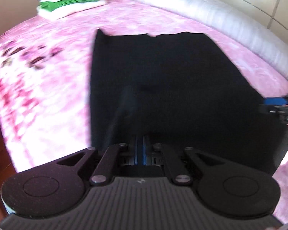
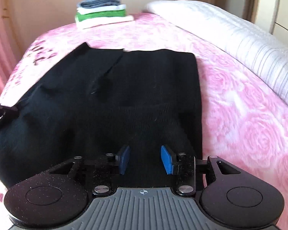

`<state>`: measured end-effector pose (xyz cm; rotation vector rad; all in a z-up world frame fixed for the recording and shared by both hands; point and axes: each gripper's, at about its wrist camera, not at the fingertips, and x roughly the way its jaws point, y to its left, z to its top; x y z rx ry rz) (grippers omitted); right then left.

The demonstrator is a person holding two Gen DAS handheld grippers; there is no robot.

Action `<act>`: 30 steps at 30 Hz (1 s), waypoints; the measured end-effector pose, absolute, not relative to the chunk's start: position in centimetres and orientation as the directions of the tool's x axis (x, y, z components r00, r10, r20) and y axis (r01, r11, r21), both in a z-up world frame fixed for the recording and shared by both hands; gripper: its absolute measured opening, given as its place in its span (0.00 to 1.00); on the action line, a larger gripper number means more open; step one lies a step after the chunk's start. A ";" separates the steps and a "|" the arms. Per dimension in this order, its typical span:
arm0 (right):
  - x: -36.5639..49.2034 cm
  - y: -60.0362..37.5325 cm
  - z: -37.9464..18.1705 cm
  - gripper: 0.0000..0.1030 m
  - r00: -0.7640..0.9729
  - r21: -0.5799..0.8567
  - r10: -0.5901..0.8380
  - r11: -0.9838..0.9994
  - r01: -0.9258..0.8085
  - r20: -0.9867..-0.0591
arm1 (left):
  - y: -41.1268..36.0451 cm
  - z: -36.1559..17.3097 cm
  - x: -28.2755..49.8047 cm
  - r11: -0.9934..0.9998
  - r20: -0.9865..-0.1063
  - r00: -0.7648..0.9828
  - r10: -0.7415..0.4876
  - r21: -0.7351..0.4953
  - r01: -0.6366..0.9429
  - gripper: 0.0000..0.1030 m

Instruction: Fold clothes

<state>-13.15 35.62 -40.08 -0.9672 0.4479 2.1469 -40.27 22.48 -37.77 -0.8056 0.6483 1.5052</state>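
A black garment [image 1: 172, 72] lies spread flat on the pink flowered bedspread [image 1: 38, 86]. My left gripper [image 1: 140, 149] is at its near edge with the blue pads pressed together, and a ridge of black cloth rises into them. In the right wrist view this gripper [image 2: 2, 111] shows at the far left with the cloth pulled up to it. My right gripper [image 2: 145, 160] stands open over the garment [image 2: 134, 88] near its right near corner. Its blue pads [image 2: 167, 161] are apart with black cloth lying between them, and they do not press on it. It also shows at the right edge [image 1: 268, 106] of the left wrist view.
A stack of folded clothes [image 2: 103, 13] in white, green and blue-grey sits at the far end of the bed. A white ribbed pillow or quilt [image 2: 240, 38] runs along the right side. Bare pink bedspread [image 2: 249, 124] lies right of the garment.
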 end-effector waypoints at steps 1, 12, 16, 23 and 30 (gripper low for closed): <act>-13.3 36.1 -40.7 0.39 -0.434 -0.002 0.480 -0.672 -0.740 -0.763 | 23.1 -38.4 -40.0 -0.085 -0.806 -0.021 0.592 -0.037 -0.996 0.03; -10.0 39.6 -39.2 0.36 -0.468 0.139 0.472 -0.578 -0.804 -0.747 | 22.9 -38.1 -42.5 -0.116 -0.806 -0.011 0.591 -0.072 -0.991 0.03; -11.5 40.5 -41.8 0.36 -0.357 0.024 0.489 -0.563 -0.826 -0.796 | 23.6 -39.7 -42.9 -0.160 -0.812 -0.027 0.583 -0.082 -0.984 0.03; -10.4 36.0 -37.0 0.35 -0.348 0.022 0.547 -0.515 -0.857 -0.761 | 20.5 -37.3 -41.3 -0.246 -0.827 -0.060 0.559 -0.096 -0.965 0.03; -8.7 30.0 -40.2 0.35 -0.236 -0.053 0.467 -0.525 -0.849 -0.853 | 15.6 -38.9 -39.4 -0.311 -0.858 -0.071 0.508 -0.106 -0.945 0.07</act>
